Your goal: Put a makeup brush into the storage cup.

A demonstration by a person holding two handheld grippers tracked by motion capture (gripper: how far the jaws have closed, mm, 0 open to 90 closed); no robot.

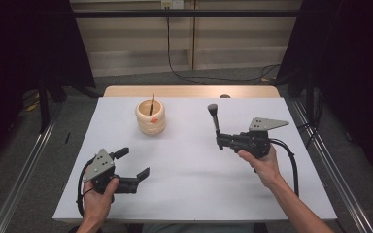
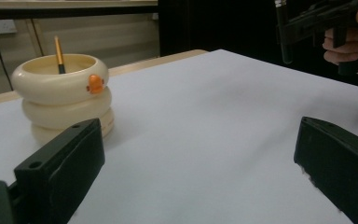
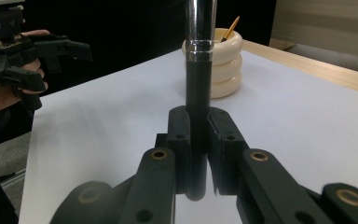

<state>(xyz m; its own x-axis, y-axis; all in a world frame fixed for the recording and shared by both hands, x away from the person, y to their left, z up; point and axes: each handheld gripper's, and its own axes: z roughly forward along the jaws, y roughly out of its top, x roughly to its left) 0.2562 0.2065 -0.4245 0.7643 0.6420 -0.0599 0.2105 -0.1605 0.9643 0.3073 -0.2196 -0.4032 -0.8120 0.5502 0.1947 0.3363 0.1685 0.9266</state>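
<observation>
Your left gripper (image 1: 133,164) hovers low over the near-left part of the white table (image 1: 189,194), its jaws spread wide with nothing between them; in the left gripper view the two black fingers (image 2: 60,163) stand far apart over bare tabletop. Just beyond it, toward the far edge, sits the cream ringed holder (image 1: 150,117) with an orange spot on its side and a thin wooden-handled brush (image 1: 152,104) leaning inside. Further right, your right gripper (image 1: 219,140) is clamped on the black handle of a makeup brush (image 1: 214,118), which it carries above the table with the dark bristle end up. In the right gripper view the pads (image 3: 181,140) press the handle from both sides, below its silver ferrule.
</observation>
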